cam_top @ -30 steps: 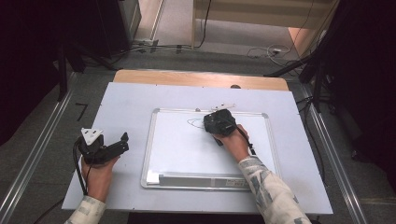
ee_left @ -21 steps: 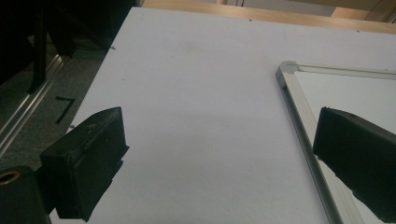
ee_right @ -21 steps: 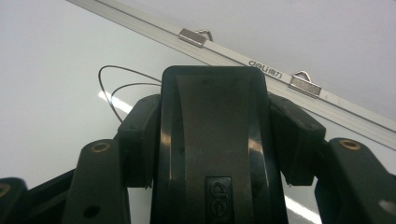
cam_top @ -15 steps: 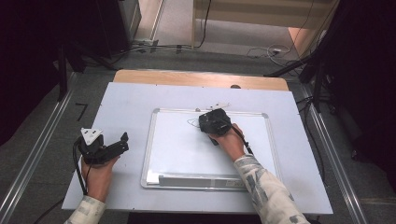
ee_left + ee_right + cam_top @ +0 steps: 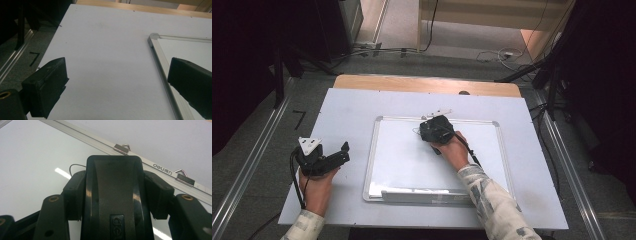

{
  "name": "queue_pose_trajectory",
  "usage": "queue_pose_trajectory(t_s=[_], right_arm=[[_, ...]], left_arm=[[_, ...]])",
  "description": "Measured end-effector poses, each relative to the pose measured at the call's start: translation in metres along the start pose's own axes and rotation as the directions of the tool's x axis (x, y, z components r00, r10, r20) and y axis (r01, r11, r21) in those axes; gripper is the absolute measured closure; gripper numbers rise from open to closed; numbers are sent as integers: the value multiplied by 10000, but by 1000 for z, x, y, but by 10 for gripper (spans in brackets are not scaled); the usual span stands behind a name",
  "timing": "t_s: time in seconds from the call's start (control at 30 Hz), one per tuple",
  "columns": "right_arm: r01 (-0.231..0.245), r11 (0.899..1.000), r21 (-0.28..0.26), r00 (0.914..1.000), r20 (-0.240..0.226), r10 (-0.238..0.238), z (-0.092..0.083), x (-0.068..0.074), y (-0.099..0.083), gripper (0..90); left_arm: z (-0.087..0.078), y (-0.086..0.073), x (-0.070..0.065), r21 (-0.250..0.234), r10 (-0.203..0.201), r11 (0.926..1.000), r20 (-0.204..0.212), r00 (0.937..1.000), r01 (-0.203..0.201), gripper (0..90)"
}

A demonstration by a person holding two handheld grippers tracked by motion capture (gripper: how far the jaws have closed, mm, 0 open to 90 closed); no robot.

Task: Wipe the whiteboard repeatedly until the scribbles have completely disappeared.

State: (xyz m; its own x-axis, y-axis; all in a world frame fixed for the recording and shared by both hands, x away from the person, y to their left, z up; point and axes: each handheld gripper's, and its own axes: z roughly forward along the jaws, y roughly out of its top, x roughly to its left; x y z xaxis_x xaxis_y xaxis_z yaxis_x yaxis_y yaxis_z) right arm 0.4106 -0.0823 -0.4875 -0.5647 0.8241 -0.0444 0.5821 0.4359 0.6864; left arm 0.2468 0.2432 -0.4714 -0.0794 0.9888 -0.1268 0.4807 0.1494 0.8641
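A metal-framed whiteboard (image 5: pixel 402 165) lies flat on the pale table (image 5: pixel 347 110). My right gripper (image 5: pixel 435 129) sits near the board's far edge, shut on a black "deli" board eraser (image 5: pixel 113 170); in the right gripper view my right gripper (image 5: pixel 116 193) has a jaw pressing each side of it. The eraser rests against the white surface, next to a thin drawn line (image 5: pixel 72 167). My left gripper (image 5: pixel 343 153) is held just above the table to the left of the board. In the left gripper view my left gripper (image 5: pixel 117 82) is open, with bare table between its jaws.
Two metal hanging clips (image 5: pixel 121 148) stick out from the board's far frame. A pen ledge (image 5: pixel 417 196) runs along its near edge. A wooden strip (image 5: pixel 427 85) borders the table's far side. Cables lie on the floor beyond, and metal rails (image 5: pixel 247 170) flank the table.
My right gripper has slid slightly left along the board's far edge with the eraser. The left gripper has stayed where it was.
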Motion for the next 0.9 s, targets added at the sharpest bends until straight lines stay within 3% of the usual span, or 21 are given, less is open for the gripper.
queue_pose_trajectory(t_s=[0.9], right_arm=[[268,9996,4,9994,-240,-268,9,22,11,388]], left_arm=[[0,0,0,-7,-8,10000,42,10000,8,32]])
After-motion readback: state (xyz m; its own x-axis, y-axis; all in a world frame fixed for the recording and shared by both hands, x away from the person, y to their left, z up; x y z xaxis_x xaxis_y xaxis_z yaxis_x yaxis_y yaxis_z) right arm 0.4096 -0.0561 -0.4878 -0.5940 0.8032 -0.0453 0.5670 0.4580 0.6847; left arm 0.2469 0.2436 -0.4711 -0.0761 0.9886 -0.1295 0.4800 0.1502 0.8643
